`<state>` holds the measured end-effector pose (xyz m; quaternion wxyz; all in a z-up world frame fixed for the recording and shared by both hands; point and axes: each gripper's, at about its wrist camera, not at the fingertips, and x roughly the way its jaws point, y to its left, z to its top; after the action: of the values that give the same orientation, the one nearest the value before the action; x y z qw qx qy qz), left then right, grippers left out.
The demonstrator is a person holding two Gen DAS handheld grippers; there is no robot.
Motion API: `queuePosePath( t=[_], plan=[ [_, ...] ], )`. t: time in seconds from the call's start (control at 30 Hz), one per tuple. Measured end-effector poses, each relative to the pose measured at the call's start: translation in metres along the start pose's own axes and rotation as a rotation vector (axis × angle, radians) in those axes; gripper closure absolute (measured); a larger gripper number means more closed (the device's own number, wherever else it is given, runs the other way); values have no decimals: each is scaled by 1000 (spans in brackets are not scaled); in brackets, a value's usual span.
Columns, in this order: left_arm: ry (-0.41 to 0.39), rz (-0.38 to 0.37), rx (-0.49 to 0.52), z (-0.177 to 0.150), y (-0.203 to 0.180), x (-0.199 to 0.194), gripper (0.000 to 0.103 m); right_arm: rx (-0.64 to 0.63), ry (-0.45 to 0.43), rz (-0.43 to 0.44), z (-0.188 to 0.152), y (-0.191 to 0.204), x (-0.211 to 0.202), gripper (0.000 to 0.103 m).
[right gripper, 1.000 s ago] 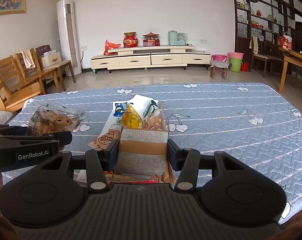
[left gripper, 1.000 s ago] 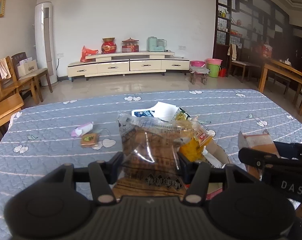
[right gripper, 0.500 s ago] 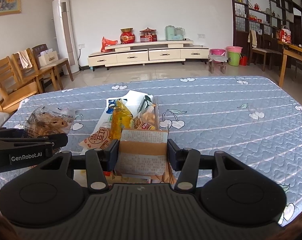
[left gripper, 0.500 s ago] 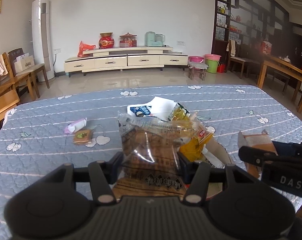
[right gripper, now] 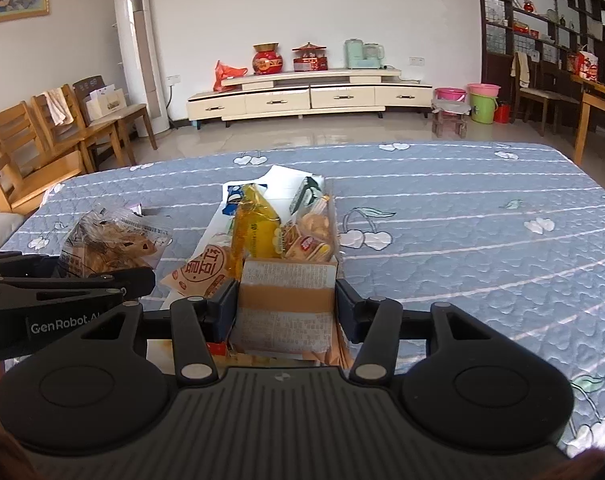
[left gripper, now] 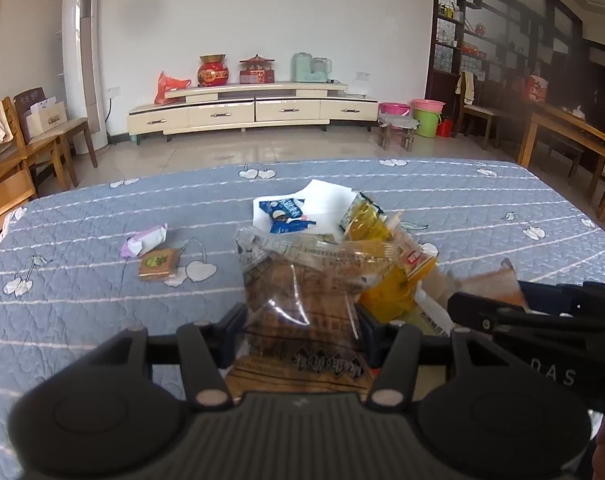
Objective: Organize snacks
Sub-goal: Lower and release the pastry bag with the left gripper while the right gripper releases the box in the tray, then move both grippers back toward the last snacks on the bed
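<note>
While the left gripper [left gripper: 300,330] is clenching a clear crinkly snack bag [left gripper: 302,292] | right gripper [right gripper: 286,308] is loosening, seemingly releasing the brown cardboard box flap [right gripper: 288,300] | steadying box for loading.

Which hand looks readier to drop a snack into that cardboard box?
The left: its gripper is shut on the clear snack bag beside the cardboard box. The right gripper straddles the box flap, jaws opening.

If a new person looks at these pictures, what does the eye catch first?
First, the clear snack bag clamped in the left gripper, low at centre. Next, the cardboard box flap between the opening jaws of the right gripper, with bright snack packets piled behind it on the blue quilted cloth.
</note>
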<state>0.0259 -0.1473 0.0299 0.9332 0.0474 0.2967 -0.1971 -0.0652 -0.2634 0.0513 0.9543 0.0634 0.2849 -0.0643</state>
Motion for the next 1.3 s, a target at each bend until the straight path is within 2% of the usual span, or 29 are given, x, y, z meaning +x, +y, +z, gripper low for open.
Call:
queuePosePath(
  t=[0.07, 0.13, 0.5, 0.53, 0.57, 0.63, 0.87, 1.07, 1.3],
  plan=[
    [5, 1, -1, -1, 0, 2, 47, 3, -9, 16, 1, 0, 3, 36],
    [9, 0, 1, -2, 0, 5, 47, 7, -20, 14, 1, -1, 2, 18],
    [1, -46, 12, 2, -14, 15, 47, 46, -109, -58, 5, -18, -21, 17],
    [-5, -54, 15, 4, -16, 14, 43, 50, -115, -60, 6, -18, -23, 17],
    [3, -57, 14, 5, -16, 14, 33, 51, -119, -62, 6, -19, -23, 16],
    [-16, -65, 12, 5, -15, 11, 25, 50, -125, -69, 7, -17, -25, 15],
    [-44, -14, -23, 12, 3, -4, 23, 26, -139, -53, 8, -6, -22, 13],
    [-59, 87, -34, 17, 20, -20, 19, -11, -141, -27, 11, 9, -19, 8],
    [-82, 154, -59, 17, 43, -35, 16, -37, -124, 16, 12, 26, -13, 6]
  ],
)
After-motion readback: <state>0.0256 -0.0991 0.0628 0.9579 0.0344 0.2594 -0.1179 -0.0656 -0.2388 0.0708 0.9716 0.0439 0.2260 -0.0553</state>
